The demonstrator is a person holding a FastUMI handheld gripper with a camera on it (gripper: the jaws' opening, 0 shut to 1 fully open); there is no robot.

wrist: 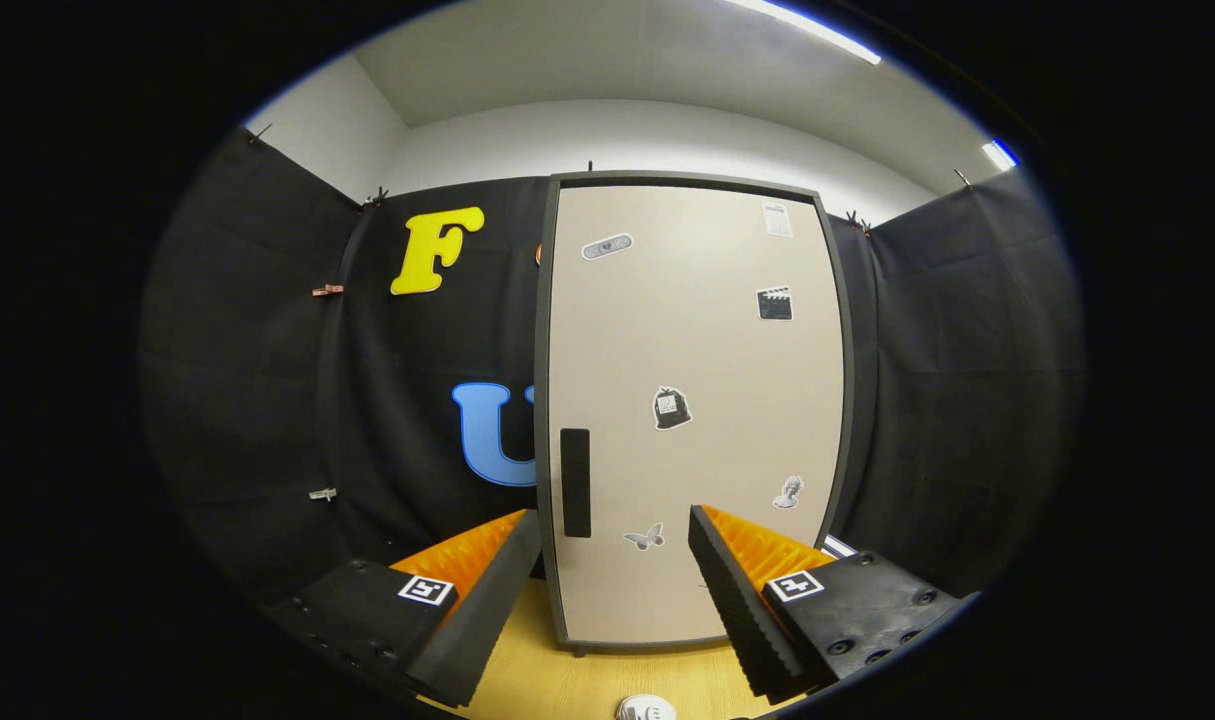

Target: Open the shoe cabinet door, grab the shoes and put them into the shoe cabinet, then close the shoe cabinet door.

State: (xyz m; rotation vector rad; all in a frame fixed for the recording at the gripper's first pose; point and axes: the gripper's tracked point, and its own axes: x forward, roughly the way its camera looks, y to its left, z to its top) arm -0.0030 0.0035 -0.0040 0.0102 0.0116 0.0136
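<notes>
The shoe cabinet (692, 330) stands upright straight ahead, its beige door shut inside a dark frame. A dark vertical handle (575, 482) sits near the door's left edge, low down, just above my left fingertip. Several small stickers dot the door. My gripper (615, 528) is open, with nothing between its fingers, and the cabinet's lower part shows in the gap. A small white piece of a shoe (646, 709) peeks in on the wooden surface below and between the fingers.
The cabinet rests on a light wooden surface (567, 675). Black cloth walls (267, 380) close in the booth behind and on both sides of the cabinet. White ceiling and wall show above.
</notes>
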